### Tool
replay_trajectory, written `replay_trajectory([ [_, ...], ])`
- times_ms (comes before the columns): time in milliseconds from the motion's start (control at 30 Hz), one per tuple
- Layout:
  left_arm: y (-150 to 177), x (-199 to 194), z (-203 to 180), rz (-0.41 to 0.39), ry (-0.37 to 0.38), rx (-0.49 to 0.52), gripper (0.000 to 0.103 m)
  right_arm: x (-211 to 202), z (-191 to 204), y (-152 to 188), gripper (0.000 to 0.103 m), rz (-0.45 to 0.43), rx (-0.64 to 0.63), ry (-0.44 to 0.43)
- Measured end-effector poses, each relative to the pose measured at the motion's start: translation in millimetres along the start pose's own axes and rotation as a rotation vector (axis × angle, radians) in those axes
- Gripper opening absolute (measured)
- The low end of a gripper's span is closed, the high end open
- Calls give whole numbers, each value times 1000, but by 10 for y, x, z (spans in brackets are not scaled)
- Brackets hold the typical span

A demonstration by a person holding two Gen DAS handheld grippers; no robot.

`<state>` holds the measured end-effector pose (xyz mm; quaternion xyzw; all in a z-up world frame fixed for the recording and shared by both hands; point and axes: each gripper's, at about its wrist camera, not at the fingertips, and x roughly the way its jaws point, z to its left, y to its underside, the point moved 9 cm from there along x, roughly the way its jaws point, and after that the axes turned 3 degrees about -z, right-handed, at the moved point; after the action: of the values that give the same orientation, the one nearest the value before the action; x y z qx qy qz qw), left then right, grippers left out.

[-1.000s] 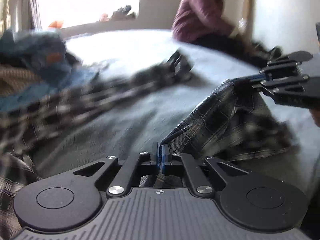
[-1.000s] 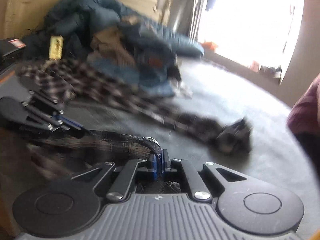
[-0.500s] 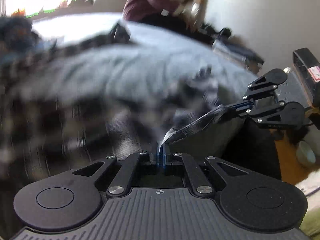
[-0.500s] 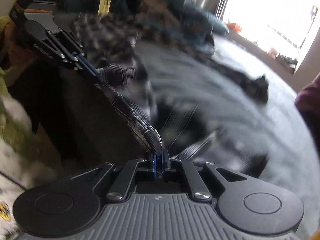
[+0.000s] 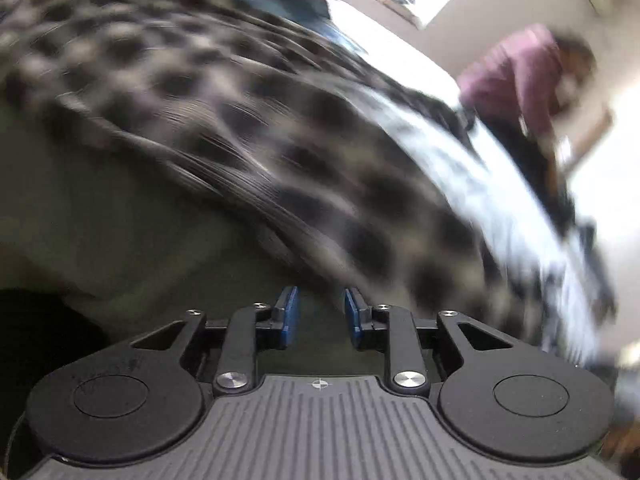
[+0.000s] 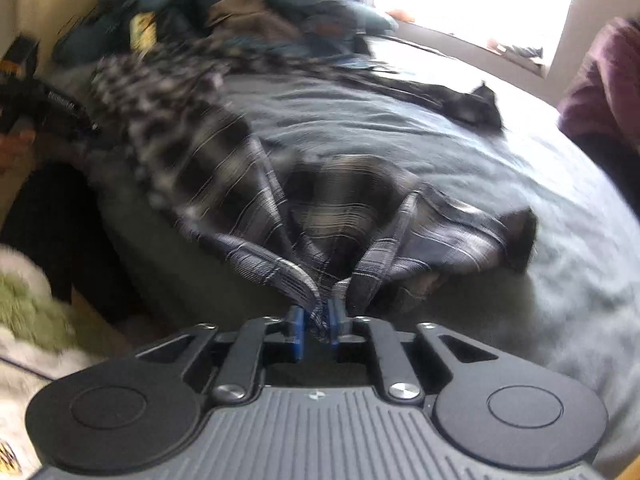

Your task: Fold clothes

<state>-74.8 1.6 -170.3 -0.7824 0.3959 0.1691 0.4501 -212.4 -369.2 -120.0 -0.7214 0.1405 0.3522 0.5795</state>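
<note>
The plaid shirt lies spread over the grey bed, filling the centre of the right wrist frame. The right gripper has its 2 fingers narrow, with a fold of the shirt hem between them, probably to pull the cloth flat toward the bed edge. The left gripper has its fingers apart and holds nothing; blurred plaid cloth crosses the upper part of its frame. A pile of other clothes sits at the upper left.
</note>
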Motion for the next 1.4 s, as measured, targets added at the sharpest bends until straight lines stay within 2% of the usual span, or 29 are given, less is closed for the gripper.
replay_trajectory([
  [67, -140, -24, 111, -41, -5, -58, 28, -103, -89, 4, 38, -17, 89, 0],
  [200, -373, -34, 234, -97, -16, -126, 30, -372, -378, -49, 45, -84, 295, -1],
  [333, -487, -64, 308, -131, -35, -154, 32, -487, -792, -232, 64, -181, 510, 19],
  [467, -508, -34, 347, -134, -51, -160, 33, -210, -1073, -511, 65, -213, 609, 28],
  [600, -533, 31, 368, -135, -73, -150, 34, 203, -1418, -630, 69, -165, 689, 181],
  [700, -576, 67, 387, -146, -81, -149, 34, 460, -1806, -396, 71, -98, 868, 276],
  [733, -590, 77, 399, -153, -85, -149, 34, 538, -1921, -302, 71, -74, 932, 299],
  [800, -611, 91, 420, -161, -93, -144, 34, 658, -1990, -176, 69, -50, 1011, 269],
  [867, -632, 112, 434, -169, -101, -141, 34, 680, -1944, -223, 46, -75, 972, 237],
  [900, -641, 123, 442, -173, -105, -140, 34, 689, -1903, -273, 22, -84, 958, 195],
  [933, -652, 138, 450, -177, -111, -140, 34, 681, -1874, -329, 10, -99, 956, 153],
  [1033, -680, 167, 461, -186, -127, -144, 34, 437, -1846, -511, 6, -202, 931, 100],
  [1067, -687, 174, 461, -189, -131, -142, 34, 283, -1869, -562, 6, -252, 918, 107],
  [1133, -699, 187, 460, -193, -140, -137, 34, -97, -1952, -571, 6, -356, 902, 144],
  [1233, -702, 210, 462, -193, -148, -123, 34, -471, -2057, -319, 6, -413, 904, 232],
  [1300, -703, 216, 470, -194, -147, -119, 33, -473, -2105, 38, 7, -337, 925, 302],
  [1333, -705, 217, 473, -194, -146, -119, 33, -426, -2146, 207, 11, -283, 946, 326],
  [1400, -712, 229, 482, -192, -145, -121, 33, -398, -2248, 480, 22, -199, 957, 434],
])
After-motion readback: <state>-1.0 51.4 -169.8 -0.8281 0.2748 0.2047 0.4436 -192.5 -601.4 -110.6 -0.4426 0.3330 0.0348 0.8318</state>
